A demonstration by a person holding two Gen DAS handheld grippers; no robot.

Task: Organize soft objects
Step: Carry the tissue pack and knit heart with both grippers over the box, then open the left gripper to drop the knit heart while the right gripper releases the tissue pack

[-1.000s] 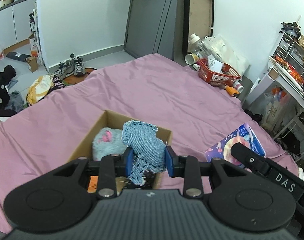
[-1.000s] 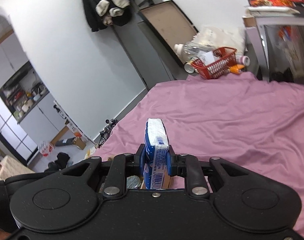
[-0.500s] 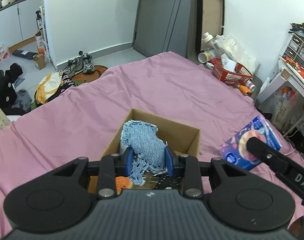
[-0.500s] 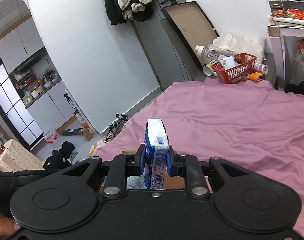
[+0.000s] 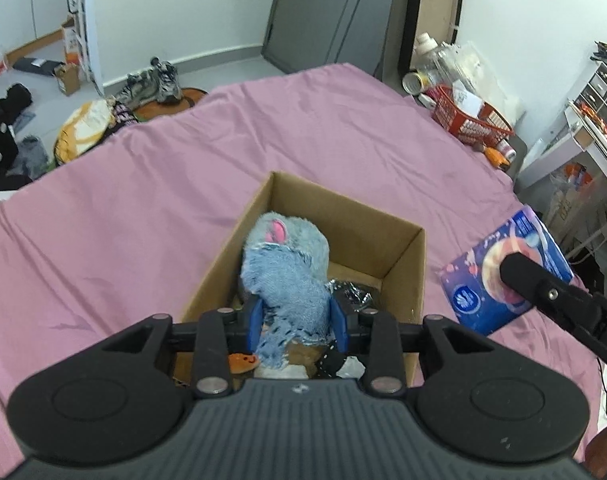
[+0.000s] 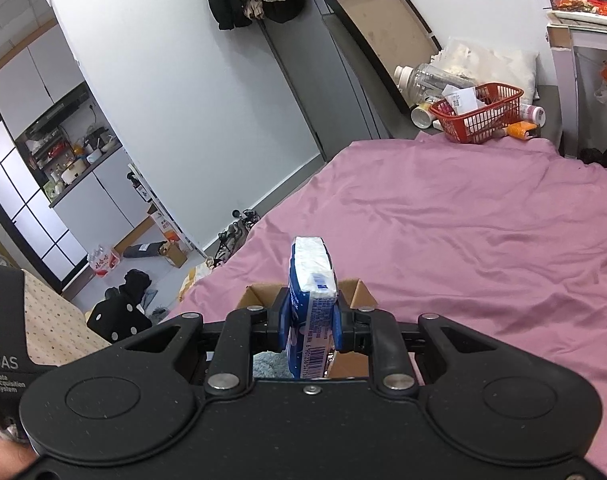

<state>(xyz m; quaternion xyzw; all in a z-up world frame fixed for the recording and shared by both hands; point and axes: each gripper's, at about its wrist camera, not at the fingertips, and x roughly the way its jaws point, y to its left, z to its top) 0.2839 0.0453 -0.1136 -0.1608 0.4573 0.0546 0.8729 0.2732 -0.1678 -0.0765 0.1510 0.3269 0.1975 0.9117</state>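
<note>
An open cardboard box (image 5: 403,276) sits on the pink bed sheet (image 5: 143,208). My left gripper (image 5: 297,322) is shut on a blue frayed cloth (image 5: 291,292) and holds it low over the box. A fluffy blue plush (image 5: 291,236) with a pink patch lies in the box behind the cloth. My right gripper (image 6: 309,326) is shut on a blue and white tissue pack (image 6: 311,292), held upright above the box's near side (image 6: 355,288). The same pack (image 5: 503,264) shows to the right of the box in the left wrist view.
A red basket (image 5: 469,118) with bottles and jars stands at the bed's far right corner. Shoes and clothes (image 5: 159,84) lie on the floor to the left. A desk with drawers (image 5: 599,120) is at the right. A small orange toy (image 5: 243,362) lies in the box.
My left gripper has moved forward and down over the box with the cloth; the plush behind it is in view again. My right gripper has come closer to the box with the pack.
</note>
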